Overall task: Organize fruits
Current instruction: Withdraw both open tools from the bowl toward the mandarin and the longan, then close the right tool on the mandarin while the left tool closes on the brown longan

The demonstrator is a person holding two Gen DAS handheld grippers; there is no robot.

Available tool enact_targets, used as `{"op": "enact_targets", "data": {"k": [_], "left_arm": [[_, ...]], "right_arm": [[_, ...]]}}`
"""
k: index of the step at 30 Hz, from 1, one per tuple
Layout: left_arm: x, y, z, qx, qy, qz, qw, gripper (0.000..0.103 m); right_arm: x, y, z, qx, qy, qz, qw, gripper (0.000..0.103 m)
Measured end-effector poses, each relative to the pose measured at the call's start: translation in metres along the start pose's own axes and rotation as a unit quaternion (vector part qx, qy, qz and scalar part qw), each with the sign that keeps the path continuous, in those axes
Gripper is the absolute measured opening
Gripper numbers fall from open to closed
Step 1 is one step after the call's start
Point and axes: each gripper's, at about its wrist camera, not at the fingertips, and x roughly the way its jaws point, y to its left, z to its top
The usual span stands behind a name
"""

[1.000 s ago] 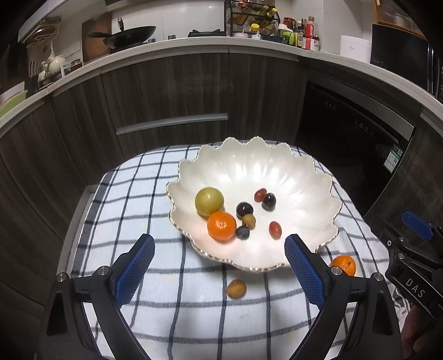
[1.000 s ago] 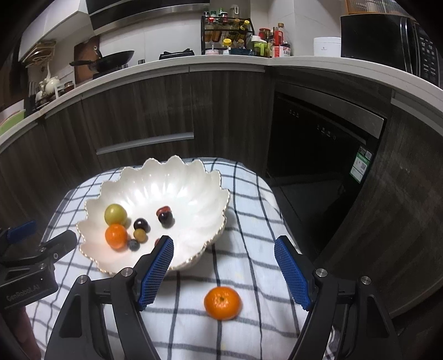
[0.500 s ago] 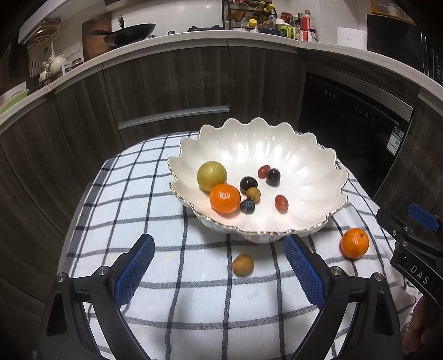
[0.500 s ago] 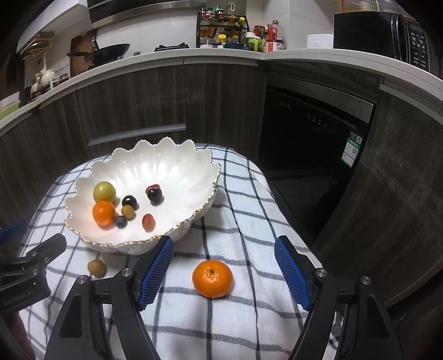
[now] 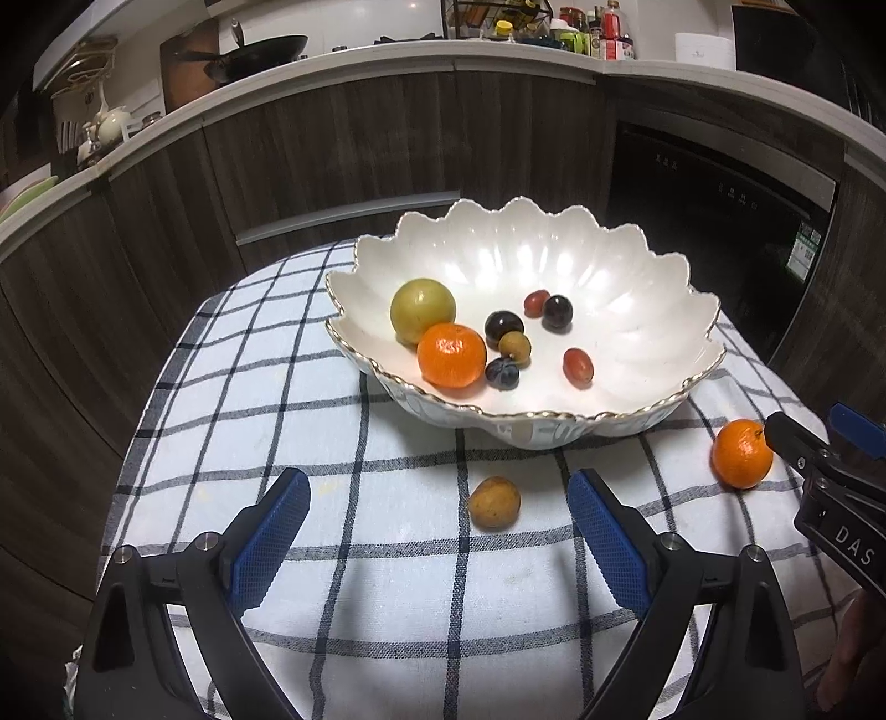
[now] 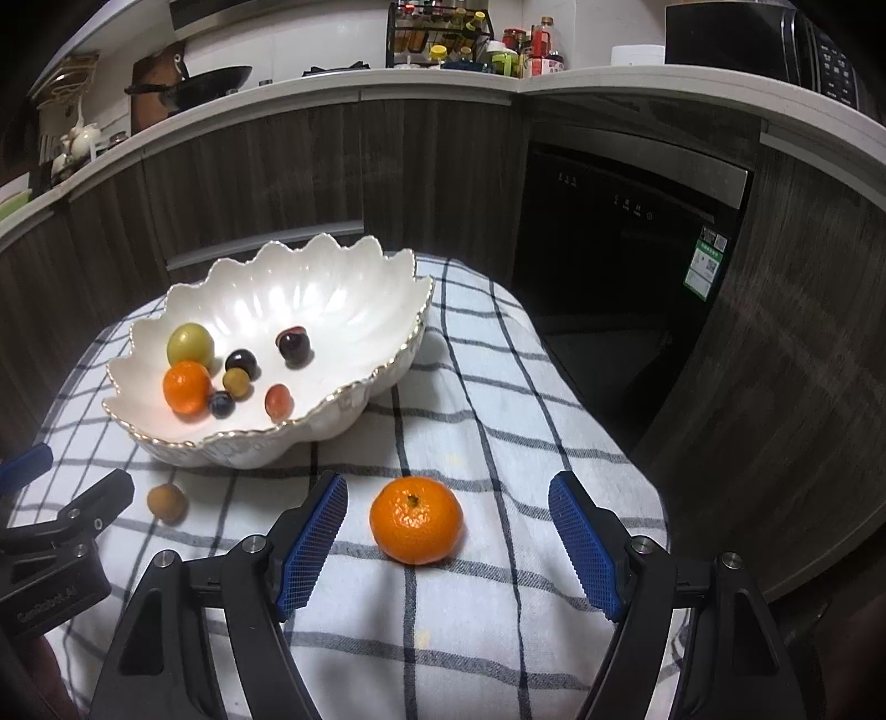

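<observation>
A white scalloped bowl with a gold rim sits on a checked cloth and holds a green fruit, a tangerine and several small dark and red fruits. In front of the bowl a small brown fruit lies on the cloth, just beyond my open left gripper. A second tangerine rests on the cloth a little ahead of my open right gripper, whose blue pads stand on either side of it without touching.
The cloth covers a small table that drops off at its edges. Dark wooden cabinets and a black oven stand close behind. A counter above carries a wok and bottles.
Both grippers have sunk toward the cloth. The brown fruit and the loose tangerine now lie higher in the views and closer between the fingers. Neither gripper's opening has changed.
</observation>
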Motion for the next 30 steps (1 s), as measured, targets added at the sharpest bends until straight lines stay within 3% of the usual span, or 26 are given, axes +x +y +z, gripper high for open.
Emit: {"op": "enact_targets", "data": {"k": [20, 30], "left_arm": [[0.036, -0.003, -0.010, -0.006, 0.035, -0.015, 0.9993, 0.077], [0.046, -0.005, -0.009, -0.006, 0.044, -0.028, 0.9986, 0.059]], "right_arm": [[0.031, 0.013, -0.011, -0.018, 0.028, 0.010, 0.999, 0.076], [0.043, 0.014, -0.011, -0.013, 0.046, 0.018, 0.999, 0.075]]}}
